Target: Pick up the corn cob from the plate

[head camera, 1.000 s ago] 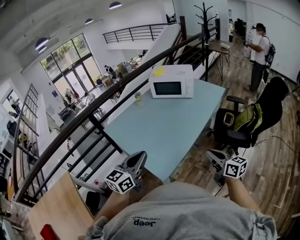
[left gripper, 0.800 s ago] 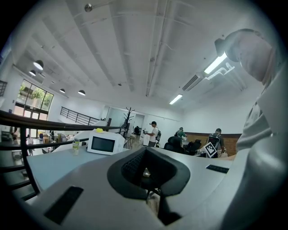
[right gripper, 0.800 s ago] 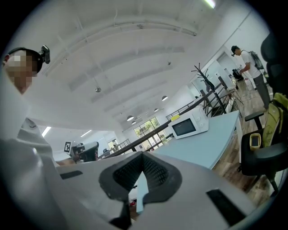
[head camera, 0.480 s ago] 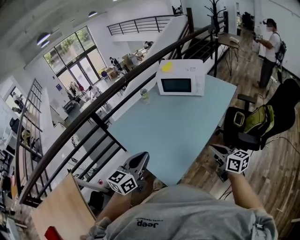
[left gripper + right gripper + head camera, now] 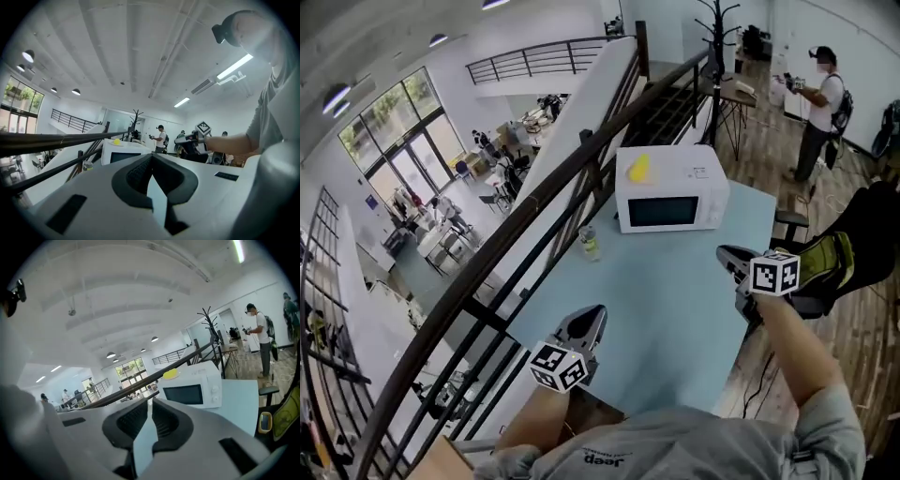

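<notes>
Left gripper (image 5: 586, 320) and right gripper (image 5: 729, 254) at the near end of the pale blue worktop (image 5: 666, 305), each with its jaws closed together and nothing between them. Ahead of both pairs of jaws stands a white microwave (image 5: 671, 191). On its top, well beyond the jaws, lies a small yellow object (image 5: 639, 168), too small to confirm as the corn cob.

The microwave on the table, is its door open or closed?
Closed. The microwave has its door lying flat against the front in both the head view and the right gripper view, with no gap along the edge.
</notes>
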Motion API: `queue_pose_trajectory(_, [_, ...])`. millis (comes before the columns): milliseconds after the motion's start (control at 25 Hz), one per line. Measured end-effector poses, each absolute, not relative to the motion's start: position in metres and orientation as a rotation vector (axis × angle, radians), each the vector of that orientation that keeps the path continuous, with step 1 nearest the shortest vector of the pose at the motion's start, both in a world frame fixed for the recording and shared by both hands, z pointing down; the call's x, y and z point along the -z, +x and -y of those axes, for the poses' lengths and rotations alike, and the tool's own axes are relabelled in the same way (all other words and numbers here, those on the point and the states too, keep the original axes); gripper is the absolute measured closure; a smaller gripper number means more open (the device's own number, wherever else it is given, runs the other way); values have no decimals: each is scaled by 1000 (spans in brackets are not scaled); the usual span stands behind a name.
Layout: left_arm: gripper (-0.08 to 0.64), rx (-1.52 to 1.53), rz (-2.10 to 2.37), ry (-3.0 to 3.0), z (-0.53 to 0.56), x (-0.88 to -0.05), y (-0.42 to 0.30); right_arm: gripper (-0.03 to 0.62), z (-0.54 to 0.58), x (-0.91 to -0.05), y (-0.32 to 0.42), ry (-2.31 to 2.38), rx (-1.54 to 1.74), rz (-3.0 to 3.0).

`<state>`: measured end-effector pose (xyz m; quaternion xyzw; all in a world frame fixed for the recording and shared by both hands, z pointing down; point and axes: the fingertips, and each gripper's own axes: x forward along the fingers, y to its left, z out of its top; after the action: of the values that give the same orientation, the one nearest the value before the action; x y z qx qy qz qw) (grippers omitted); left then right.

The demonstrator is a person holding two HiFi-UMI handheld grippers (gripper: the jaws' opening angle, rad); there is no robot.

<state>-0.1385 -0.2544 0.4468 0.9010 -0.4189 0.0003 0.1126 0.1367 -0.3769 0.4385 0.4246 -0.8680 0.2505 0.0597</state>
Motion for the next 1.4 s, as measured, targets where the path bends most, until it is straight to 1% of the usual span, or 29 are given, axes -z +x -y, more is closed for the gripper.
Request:
queue_pose_trajectory(80, [543,-24,1192,2682,297,-452,-148,570,434,-421,116,1342,-727,2579])
queue_pose_trajectory(120, [542,-25,1180,2695,315,-453,-152,559,460,-413,106,1359,-726,2557])
queue_pose_trajectory(200, [541,-10,1163,2711,347,-453,-162,507,509,-402,82,1366,-761,2520])
queue_pose_trajectory(320, [542,9,1143,2739,380,-453,-175,488,575,-394,51,1381,-832,2469])
queue_pose_trajectory(520, [543,19,1126,2749,423,-470,-191,457,665,-402,22,1423,-849,2342])
queue_pose_trajectory(720, [542,18,1133,2766,452,-489,-191,422,735,-425,14,1458,-888,2198])
queue_pose_trajectory(1000, [542,-22,1150,2769,463,-523,-191,336,799,-464,2,1435,-954,2034])
queue_pose_trajectory(1080, [541,-20,1149,2750,464,-532,-191,293,808,-479,-5,1406,-992,2001])
queue_pose_trajectory(1200, [542,-15,1146,2722,467,-547,-193,268,819,-502,-11,1373,-1016,1950])
queue_pose_trajectory(1400, [541,-21,1157,2709,470,-557,-195,255,830,-525,-9,1363,-1022,1893])
